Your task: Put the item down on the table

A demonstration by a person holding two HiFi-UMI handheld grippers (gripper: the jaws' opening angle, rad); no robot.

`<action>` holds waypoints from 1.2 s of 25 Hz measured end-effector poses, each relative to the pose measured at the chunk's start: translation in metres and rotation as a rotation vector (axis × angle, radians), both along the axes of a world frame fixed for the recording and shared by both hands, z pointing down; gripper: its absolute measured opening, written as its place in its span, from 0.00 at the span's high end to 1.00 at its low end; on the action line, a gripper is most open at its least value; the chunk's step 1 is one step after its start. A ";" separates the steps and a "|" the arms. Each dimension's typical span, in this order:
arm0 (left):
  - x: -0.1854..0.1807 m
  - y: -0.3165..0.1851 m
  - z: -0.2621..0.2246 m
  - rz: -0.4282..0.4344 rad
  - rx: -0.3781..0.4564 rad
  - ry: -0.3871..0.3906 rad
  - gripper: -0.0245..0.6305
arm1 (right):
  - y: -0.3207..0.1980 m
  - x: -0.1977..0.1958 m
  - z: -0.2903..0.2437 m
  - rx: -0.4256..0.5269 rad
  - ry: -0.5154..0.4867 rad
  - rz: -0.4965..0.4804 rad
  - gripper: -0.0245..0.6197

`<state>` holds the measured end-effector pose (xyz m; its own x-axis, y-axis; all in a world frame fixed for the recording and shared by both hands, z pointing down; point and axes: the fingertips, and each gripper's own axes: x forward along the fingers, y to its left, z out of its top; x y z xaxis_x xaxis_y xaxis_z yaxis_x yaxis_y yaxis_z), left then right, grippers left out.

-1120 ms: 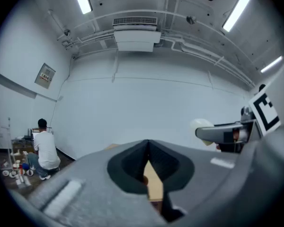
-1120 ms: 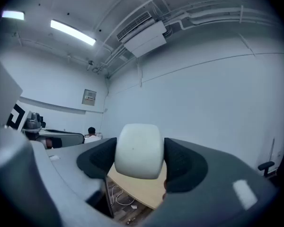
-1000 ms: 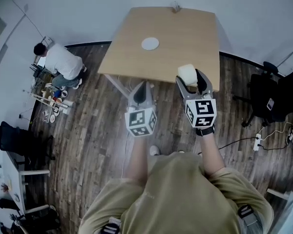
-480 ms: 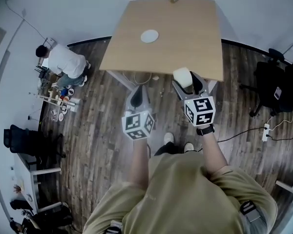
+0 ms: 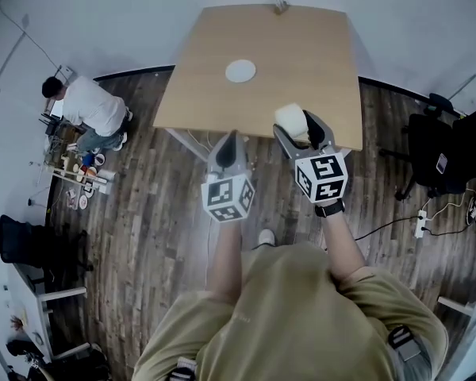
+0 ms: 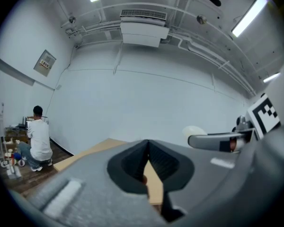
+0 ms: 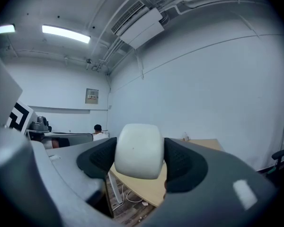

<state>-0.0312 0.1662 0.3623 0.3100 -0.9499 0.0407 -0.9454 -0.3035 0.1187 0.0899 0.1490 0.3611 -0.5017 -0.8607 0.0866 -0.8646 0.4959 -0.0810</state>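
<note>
At the far left of the room a person (image 5: pixel 86 107) is crouching by some clutter on the floor, well apart from our work. We are holding the left gripper (image 5: pixel 229 140) just short of the near edge of the table (image 5: pixel 214 94), its jaws pressed together with nothing between them, so it is playing no part here. A small white disc (image 5: pixel 240 71) is lying on the tabletop, beyond the left gripper and clear of where we are heading. To the right, we are gripping the white item (image 5: pixel 289 118) in the right gripper (image 5: pixel 298 128); its two jaws are standing apart by the item's width and pressing on its left and right sides, with the rounded block sitting right at their tips. In the right gripper view the white item (image 7: pixel 138 150) is filling the gap of the right gripper (image 7: pixel 139 170), and the table is showing below and beyond it. We are judging that the item is hanging over the table's near right part, so the move is mostly downward, and the right hand is the one to make it. We cannot tell its long axis.
</note>
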 end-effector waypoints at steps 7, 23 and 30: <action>-0.040 -0.060 0.006 0.020 0.003 -0.009 0.96 | -0.058 -0.029 0.004 -0.001 0.019 0.037 0.47; -0.073 -0.189 0.032 -0.003 -0.048 0.003 0.96 | -0.194 -0.059 0.023 -0.040 0.014 0.016 0.47; -0.055 -0.282 0.015 -0.056 -0.034 -0.011 0.96 | -0.295 -0.044 0.003 -0.018 -0.013 -0.032 0.47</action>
